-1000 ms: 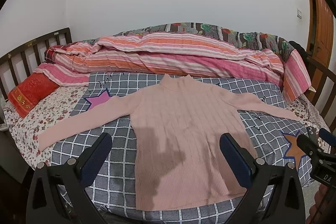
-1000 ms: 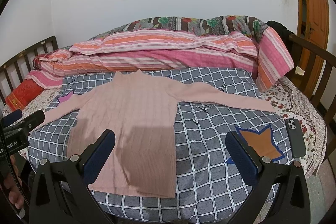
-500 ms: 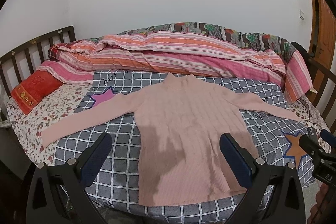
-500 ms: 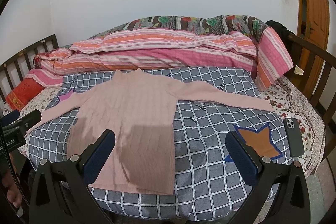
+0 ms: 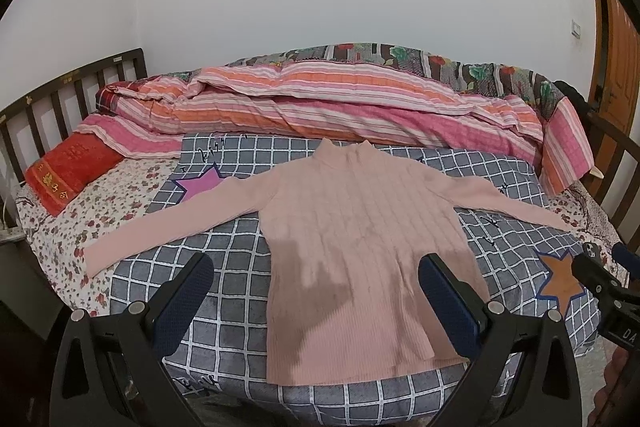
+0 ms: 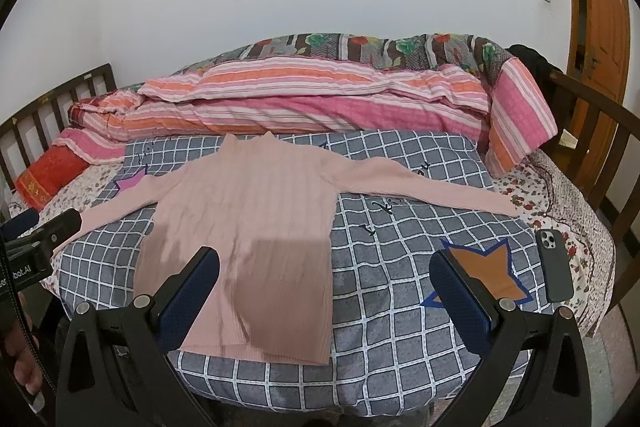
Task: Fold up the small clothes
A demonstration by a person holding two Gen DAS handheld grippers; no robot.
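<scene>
A pink ribbed sweater (image 5: 356,247) lies flat and face up in the middle of the frame, spread on a gray checked blanket (image 5: 224,291) that covers a bed. Its collar points toward the top of the frame, its hem toward the bottom, and both sleeves are stretched straight out, one reaching the left side of the frame, the other the right. In the left wrist view, the left gripper (image 5: 316,293) fills the bottom of the frame, its two dark blue padded fingers (image 5: 182,301) spread wide apart and holding nothing; it hovers in front of the sweater's lower half without touching it. In the right wrist view, the right gripper (image 6: 324,293) sits at the bottom of the frame, its jaws likewise wide open and empty, with the sweater (image 6: 248,239) to the left of center. A dark phone (image 6: 554,265) lies on the flowered sheet (image 6: 576,211) at the right edge of the frame, well apart from the sweater. An orange star (image 6: 486,269) is printed on the blanket at lower right, a pink star (image 5: 198,183) beside the left sleeve. Behind the sweater, across the upper middle of the frame, a striped pink and orange quilt (image 5: 320,107) is bunched along the wall. A red pillow (image 5: 68,169) rests at the left, next to a dark wooden headboard (image 5: 56,95). A wooden door (image 6: 600,27) stands at the upper right.
</scene>
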